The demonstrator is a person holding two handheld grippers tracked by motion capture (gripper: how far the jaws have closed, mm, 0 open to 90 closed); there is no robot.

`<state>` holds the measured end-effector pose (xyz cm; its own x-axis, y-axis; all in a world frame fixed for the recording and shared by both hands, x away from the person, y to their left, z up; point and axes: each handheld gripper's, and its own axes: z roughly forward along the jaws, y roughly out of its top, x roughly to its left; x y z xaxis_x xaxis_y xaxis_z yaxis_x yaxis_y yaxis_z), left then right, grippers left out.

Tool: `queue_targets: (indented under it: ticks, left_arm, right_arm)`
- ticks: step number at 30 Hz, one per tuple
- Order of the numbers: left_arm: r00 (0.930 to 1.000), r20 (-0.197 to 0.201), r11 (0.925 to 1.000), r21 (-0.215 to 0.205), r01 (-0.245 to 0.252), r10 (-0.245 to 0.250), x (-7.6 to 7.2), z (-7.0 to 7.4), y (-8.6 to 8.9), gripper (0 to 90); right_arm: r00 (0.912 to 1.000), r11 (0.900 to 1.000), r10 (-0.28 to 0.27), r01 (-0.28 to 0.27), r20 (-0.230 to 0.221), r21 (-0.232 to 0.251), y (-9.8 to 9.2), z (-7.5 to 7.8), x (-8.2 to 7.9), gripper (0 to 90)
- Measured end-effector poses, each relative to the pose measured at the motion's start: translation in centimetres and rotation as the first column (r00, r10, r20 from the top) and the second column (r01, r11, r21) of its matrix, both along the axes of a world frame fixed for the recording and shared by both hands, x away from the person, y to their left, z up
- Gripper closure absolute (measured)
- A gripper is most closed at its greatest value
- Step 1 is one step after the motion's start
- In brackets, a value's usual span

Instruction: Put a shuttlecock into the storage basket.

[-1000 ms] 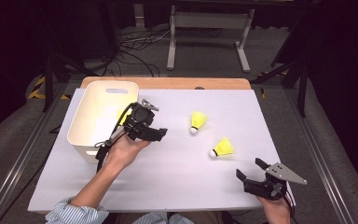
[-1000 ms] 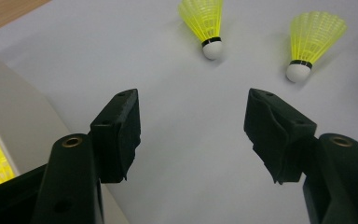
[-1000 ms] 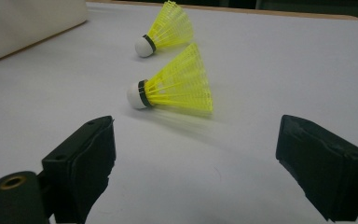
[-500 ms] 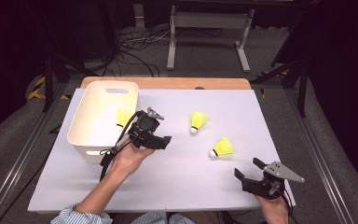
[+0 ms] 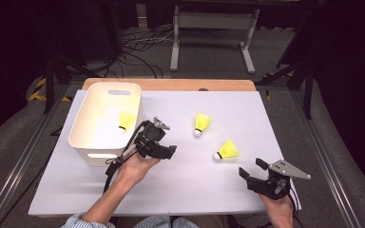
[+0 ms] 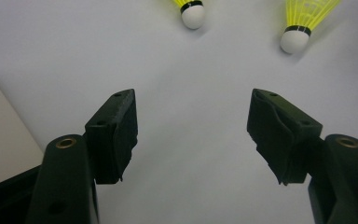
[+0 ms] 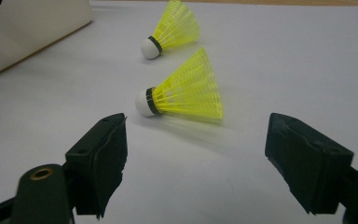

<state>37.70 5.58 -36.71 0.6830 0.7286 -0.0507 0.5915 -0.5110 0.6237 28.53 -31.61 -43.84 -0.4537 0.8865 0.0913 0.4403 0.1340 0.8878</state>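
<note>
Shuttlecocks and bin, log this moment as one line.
bin: one shuttlecock inside | table: two shuttlecocks | left gripper: open, empty, jaws just opening | right gripper: open, empty, jaws just closing

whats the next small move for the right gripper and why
Probably ease the right gripper forward so its open fingers straddle the nearer shuttlecock: it lies loose on the table just ahead, one shuttlecock is already in the white bin.

In the left gripper view the top edge cuts off the skirts of both shuttlecocks, and the left edge crops the white bin. In the right gripper view the nearer shuttlecock is slightly blurred.
</note>
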Motion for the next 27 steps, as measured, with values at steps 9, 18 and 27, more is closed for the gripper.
queue_targets:
  ticks: [9, 18, 27]
  left_arm:
    - [0.9998, -0.02, 0.9999, -0.009, -0.008, 0.008, -0.1, -1.3, 0.0, 33.9]
    - [0.999, -0.037, 0.9997, 0.004, -0.024, 0.024, 0.0, -2.8, 0.3, 33.7]
    - [0.998, -0.052, 0.999, 0.028, -0.035, 0.036, 0.0, -3.9, 0.6, 33.7]
  right_arm:
    - [0.9977, 1.0, 0.008, -0.008, -0.067, 0.003, 0.4, 0.6, 1.2, 27.4]
    - [0.9903, 1.0, 0.009, -0.012, -0.139, -0.026, 1.5, 1.6, 3.2, 39.7]
    - [0.9826, 0.995, -0.005, -0.013, -0.186, -0.095, 2.8, 2.0, 5.5, 49.2]
